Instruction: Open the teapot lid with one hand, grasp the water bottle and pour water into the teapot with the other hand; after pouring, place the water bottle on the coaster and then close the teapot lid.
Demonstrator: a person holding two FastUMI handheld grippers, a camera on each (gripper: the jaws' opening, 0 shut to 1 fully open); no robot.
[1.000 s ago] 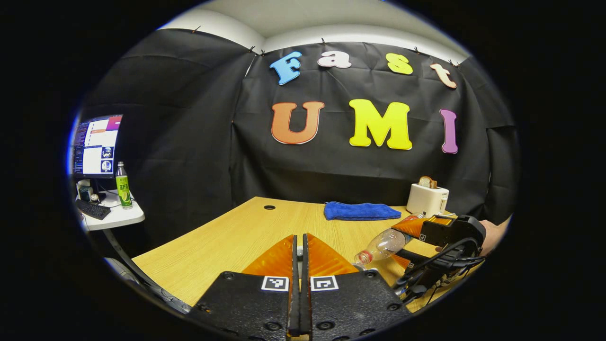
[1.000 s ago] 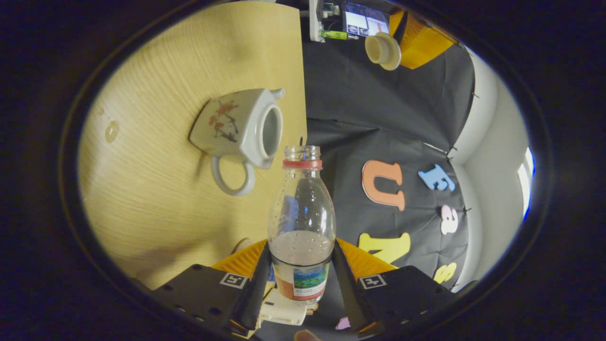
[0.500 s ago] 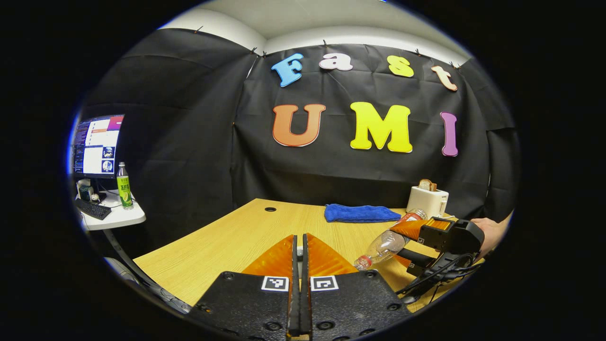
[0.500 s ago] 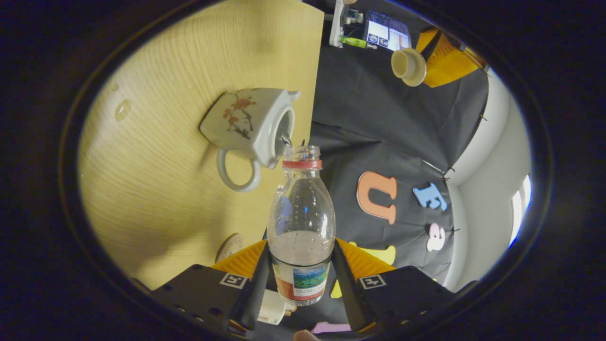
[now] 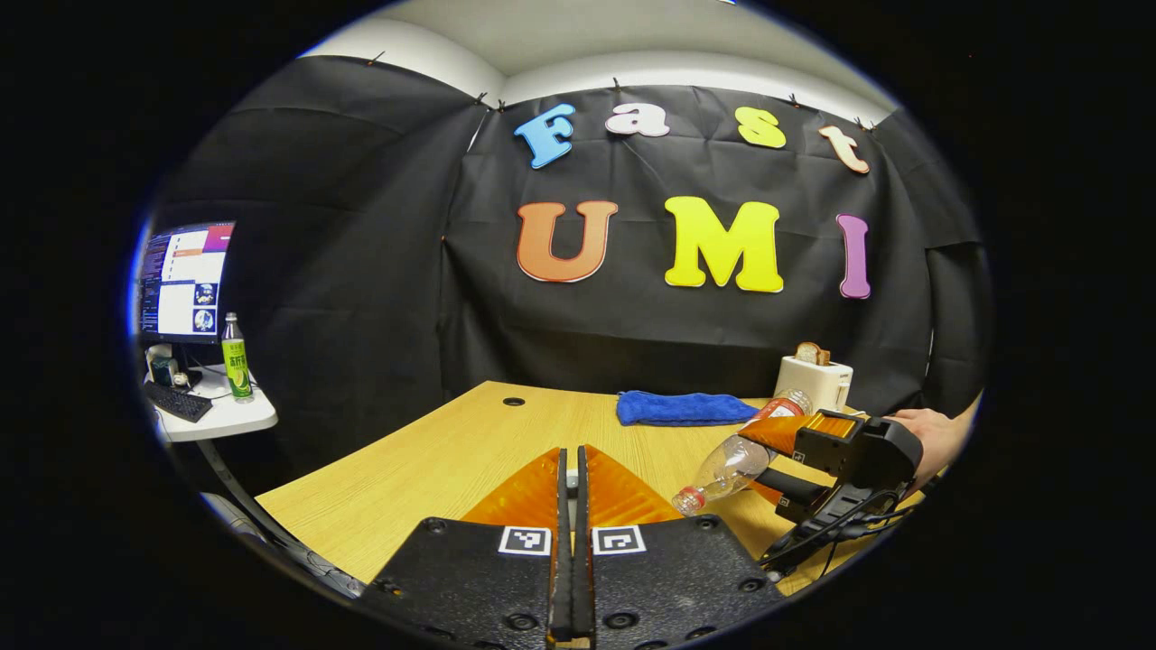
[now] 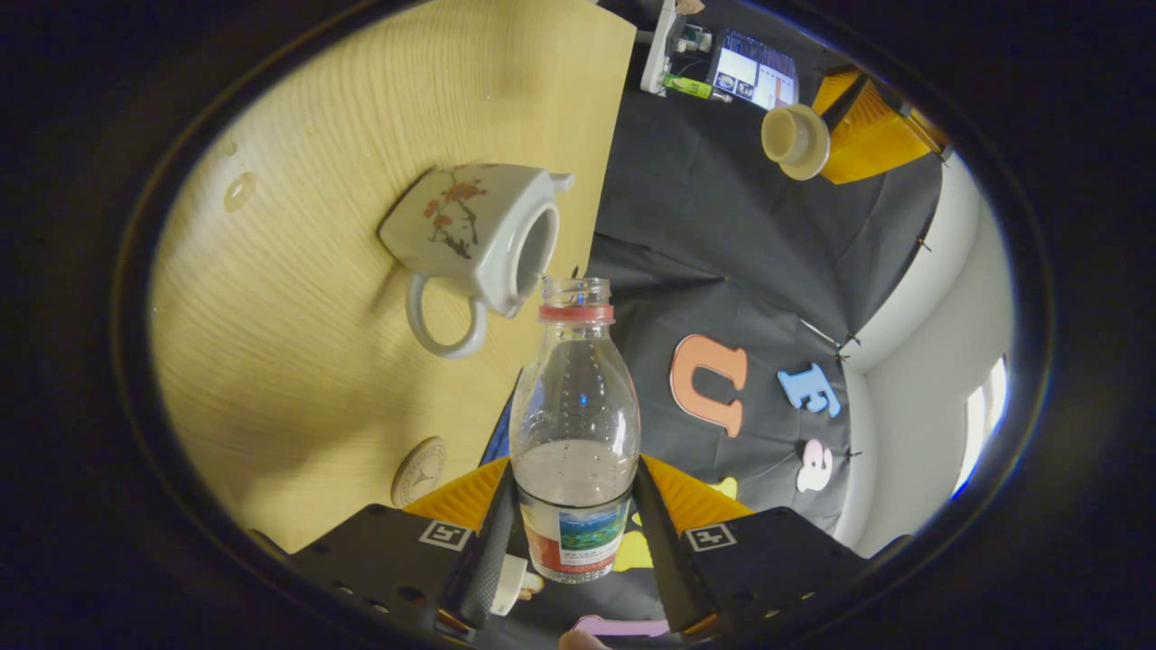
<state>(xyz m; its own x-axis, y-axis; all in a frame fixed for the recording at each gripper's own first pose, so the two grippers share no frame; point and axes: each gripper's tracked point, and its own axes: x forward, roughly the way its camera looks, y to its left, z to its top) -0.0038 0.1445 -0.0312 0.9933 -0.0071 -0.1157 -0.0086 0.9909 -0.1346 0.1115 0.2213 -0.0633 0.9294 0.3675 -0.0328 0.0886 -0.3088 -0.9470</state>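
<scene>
Above the open teapot (image 6: 470, 236), right gripper (image 6: 573, 506) clamping water bottle (image 6: 574, 424), neck tipped toward the pot's mouth; left gripper (image 5: 568, 478) closed on lid (image 6: 795, 141), held well aside.

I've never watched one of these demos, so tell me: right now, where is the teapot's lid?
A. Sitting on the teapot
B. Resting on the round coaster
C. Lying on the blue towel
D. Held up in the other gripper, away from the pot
D: in the right gripper view the teapot stands open-mouthed, and the lid is pinched by the left gripper up off the table.
</scene>
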